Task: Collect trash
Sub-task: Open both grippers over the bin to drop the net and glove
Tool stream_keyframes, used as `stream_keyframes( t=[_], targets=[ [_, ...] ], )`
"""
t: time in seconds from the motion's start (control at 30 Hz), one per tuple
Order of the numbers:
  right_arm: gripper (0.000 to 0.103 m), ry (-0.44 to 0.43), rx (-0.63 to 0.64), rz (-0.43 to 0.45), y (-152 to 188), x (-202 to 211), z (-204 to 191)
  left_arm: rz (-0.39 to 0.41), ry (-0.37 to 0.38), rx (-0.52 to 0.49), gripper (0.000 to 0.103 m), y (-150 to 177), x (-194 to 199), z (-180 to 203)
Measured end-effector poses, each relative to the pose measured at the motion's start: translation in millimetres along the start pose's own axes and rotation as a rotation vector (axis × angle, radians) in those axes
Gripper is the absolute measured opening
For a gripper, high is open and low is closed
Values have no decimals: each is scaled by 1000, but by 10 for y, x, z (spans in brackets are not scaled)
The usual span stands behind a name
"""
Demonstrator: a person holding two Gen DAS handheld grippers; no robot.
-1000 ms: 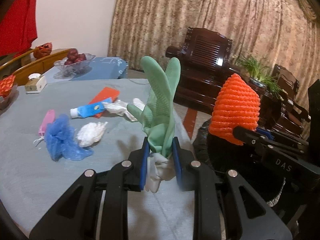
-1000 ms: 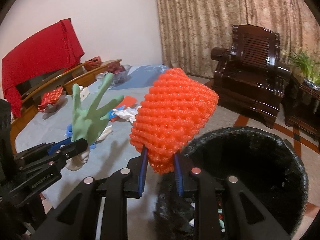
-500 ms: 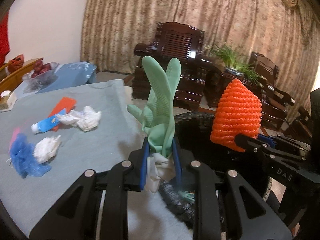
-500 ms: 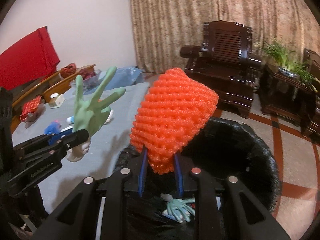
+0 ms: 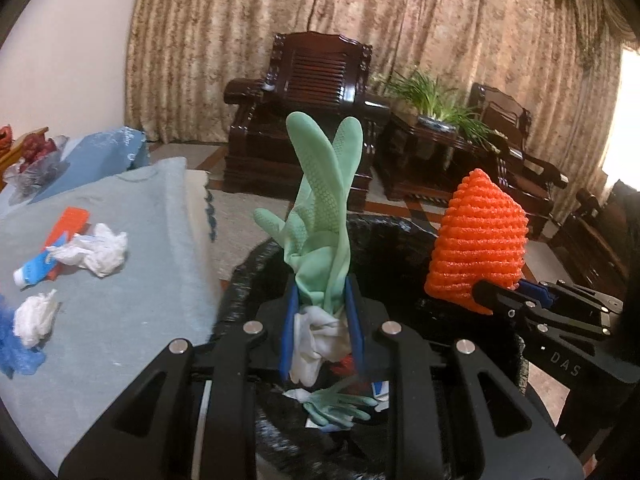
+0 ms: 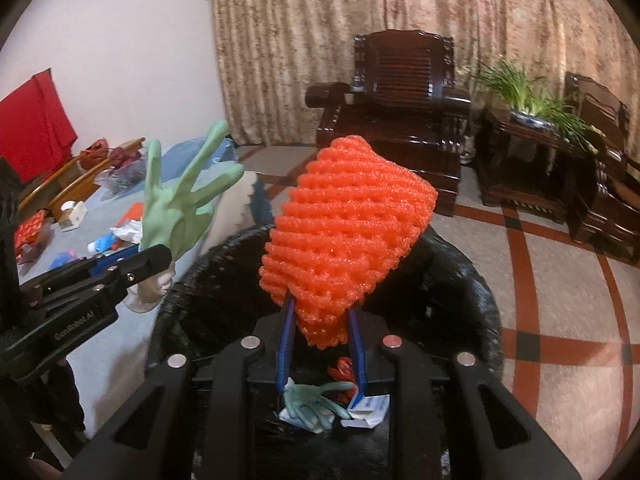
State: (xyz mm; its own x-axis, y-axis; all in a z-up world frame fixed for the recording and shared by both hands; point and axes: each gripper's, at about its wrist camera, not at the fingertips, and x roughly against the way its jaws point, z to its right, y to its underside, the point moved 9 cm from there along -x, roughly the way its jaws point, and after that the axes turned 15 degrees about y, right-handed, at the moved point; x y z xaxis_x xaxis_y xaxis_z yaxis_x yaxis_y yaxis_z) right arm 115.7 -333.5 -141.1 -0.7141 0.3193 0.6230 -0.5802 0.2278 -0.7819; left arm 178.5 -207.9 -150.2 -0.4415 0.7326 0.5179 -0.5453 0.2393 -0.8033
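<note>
Looking along the left gripper (image 5: 320, 320), I see its blue-padded fingers (image 5: 286, 332) drawn in close and clamped on the cuff of a pale green rubber glove with a white lining (image 5: 324, 216). The glove stands upright from the pads, its fingertips pointing at the ceiling. Right below it sits the round bin lined with a black plastic bag (image 5: 256, 276), and down inside lies a second green glove (image 5: 340, 402) among scraps of paper. To the left, the table under a light blue cloth (image 5: 120, 320) carries crumpled white tissues (image 5: 92, 248), a blue and white tube (image 5: 36, 270), a flat orange-red packet (image 5: 66, 220) and a wad of blue mesh (image 5: 12, 344). On the right, the right gripper (image 5: 516, 294) holds an orange foam fruit net (image 5: 478, 248) over the bin's far side.

From the right gripper's (image 6: 323, 340) own camera, its fingers (image 6: 287, 344) stand nearly closed, pinching the lower end of the orange foam net (image 6: 344, 236), which rises plump above the pads. The black-lined bin (image 6: 472, 280) opens straight beneath, with the discarded glove (image 6: 312, 398) and a white and blue wrapper (image 6: 370, 404) at its bottom. The left gripper (image 6: 154, 262) shows at the left, just beside the bin's rim, with the green glove (image 6: 176, 208) splayed above it. Dark carved wooden armchairs (image 6: 400, 92) and a potted green plant (image 6: 532, 96) stand before brown patterned curtains (image 6: 320, 40).
</note>
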Motion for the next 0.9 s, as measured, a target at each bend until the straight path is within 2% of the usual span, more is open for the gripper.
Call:
stream_keyframes(
  t=[0.17,0.27,0.33,0.37,0.4,0.43,0.47,0.5,0.53,0.6,0.67,0.8,0.9],
  targets=[
    [24,39,-18,-34,127,-89,183,-32,25,-13,22,51,-192,84],
    [31,61,-19,-53,188,-142,279,-48,42,-13,25,76,-273,106],
    [35,76,-20,-61,204,-170,332,-45,46,-14,37,66,-293,112],
    [37,80,-20,-63,213,-177,349,-43,56,-13,46,66,-304,120],
    [43,86,-18,-67,223,-184,364,-38,60,-14,53,61,-310,125],
    [57,96,-17,-73,239,-193,385,-33,58,-18,55,59,-307,122],
    [66,105,-19,-75,246,-192,397,-30,56,-17,59,51,-298,116],
    [82,117,-26,-74,252,-186,417,-25,52,-13,64,49,-285,97],
    [91,122,-32,-73,249,-185,425,-19,43,-8,66,43,-263,66],
    [96,125,-45,-61,244,-152,426,-6,26,-4,79,32,-166,-2],
    [97,119,-55,-51,222,-119,403,14,-18,-6,86,23,-40,-112],
    [97,74,-69,-3,102,-39,304,43,-80,12,90,2,235,-341],
    [97,35,-50,23,22,24,70,64,-134,39,90,0,485,-588]
  ],
)
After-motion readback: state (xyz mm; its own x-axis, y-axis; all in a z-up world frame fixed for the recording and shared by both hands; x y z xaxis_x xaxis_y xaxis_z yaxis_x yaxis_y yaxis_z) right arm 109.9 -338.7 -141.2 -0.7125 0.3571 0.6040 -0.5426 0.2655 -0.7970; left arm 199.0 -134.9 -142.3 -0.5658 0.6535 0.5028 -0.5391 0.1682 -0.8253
